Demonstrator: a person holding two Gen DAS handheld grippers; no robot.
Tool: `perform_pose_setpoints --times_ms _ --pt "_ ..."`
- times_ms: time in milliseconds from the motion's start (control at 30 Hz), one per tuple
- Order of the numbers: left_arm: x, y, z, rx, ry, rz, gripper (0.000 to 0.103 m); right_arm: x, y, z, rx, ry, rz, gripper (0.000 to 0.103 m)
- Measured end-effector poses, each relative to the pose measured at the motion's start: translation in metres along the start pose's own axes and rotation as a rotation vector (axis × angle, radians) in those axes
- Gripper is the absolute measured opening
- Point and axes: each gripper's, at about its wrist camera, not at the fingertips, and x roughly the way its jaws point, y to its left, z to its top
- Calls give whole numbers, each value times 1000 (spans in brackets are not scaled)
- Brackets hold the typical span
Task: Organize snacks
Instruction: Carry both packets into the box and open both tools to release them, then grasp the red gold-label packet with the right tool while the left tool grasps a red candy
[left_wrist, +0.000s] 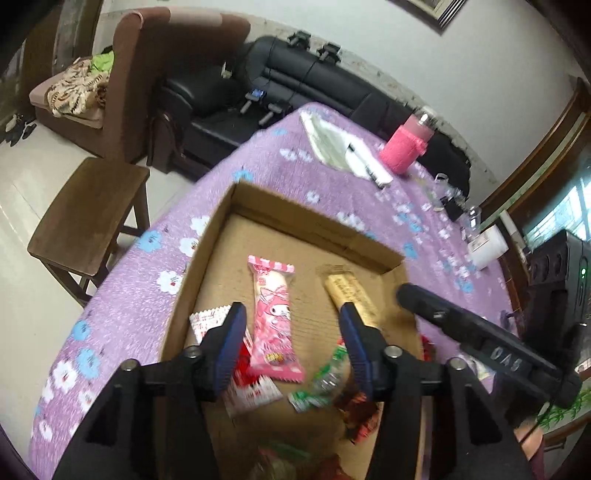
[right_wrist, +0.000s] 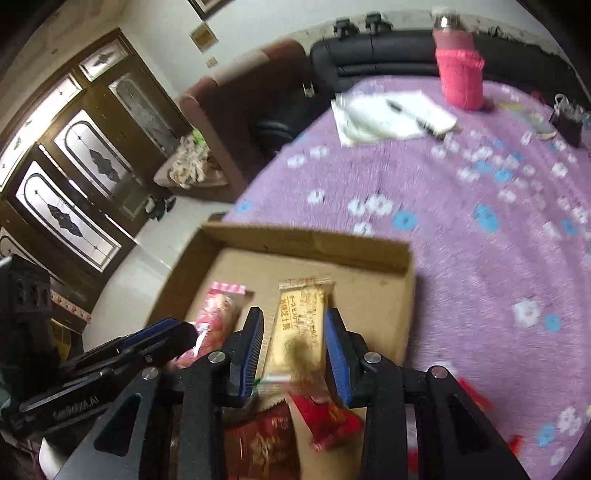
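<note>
Snacks mostly inside cardboard box (left_wrist: 221, 206): pink packet (left_wrist: 273, 317), gold bar (right_wrist: 299, 332). My left hand-held gripper (left_wrist: 291, 332) wide, empty; right hand-held gripper (right_wrist: 295, 350) wide astride gold bar. Red wrappers (right_wrist: 476, 395) on bench beside box remain.

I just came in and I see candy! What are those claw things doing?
A person is sorting snacks in a cardboard box on the purple flowered tablecloth. The left claw hangs open above a pink bunny-print snack. The right claw is open around a tan wafer-style bar, not squeezing it.
</note>
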Motion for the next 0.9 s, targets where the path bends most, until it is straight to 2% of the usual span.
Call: perform_pose_setpoints --times_ms 100,133,200,233,300,400,567,600,633,700,767,900 --pt "-29 -5 -10 4 -56 -22 66 -41 -17 -3 -21 -64 -29 55" --pt "-40 -8 -15 10 -76 -31 69 -57 -29 -7 -28 -87 -65 57" --pt "-53 -13 -24 20 -100 -50 71 -73 -46 -14 -55 -96 -149 57" --pt "-57 -16 -30 22 -106 -62 72 -77 -56 -19 -82 -85 -217 57" --pt "-58 -23 -38 19 -99 -86 72 -76 -70 -26 -91 -54 -283 57" --pt "-52 -38 -50 20 -73 -115 72 -65 -81 -38 -53 -7 -247 57" --pt "-46 -64 -64 59 -40 -121 72 -32 -67 -45 -39 44 -206 57" --pt "-47 -69 -67 72 -37 -122 72 -25 -63 -46 -47 57 -211 49" --pt "-46 -72 -68 80 -36 -122 72 -20 -61 -50 -56 68 -224 33" --pt "-46 -80 -71 107 -32 -125 72 -21 -59 -59 -68 64 -251 31" --pt "-43 -87 -74 130 -22 -133 72 -28 -63 -65 -67 63 -260 20" --pt "-31 -105 -81 182 11 -155 72 -62 -87 -80 -13 28 -243 20"
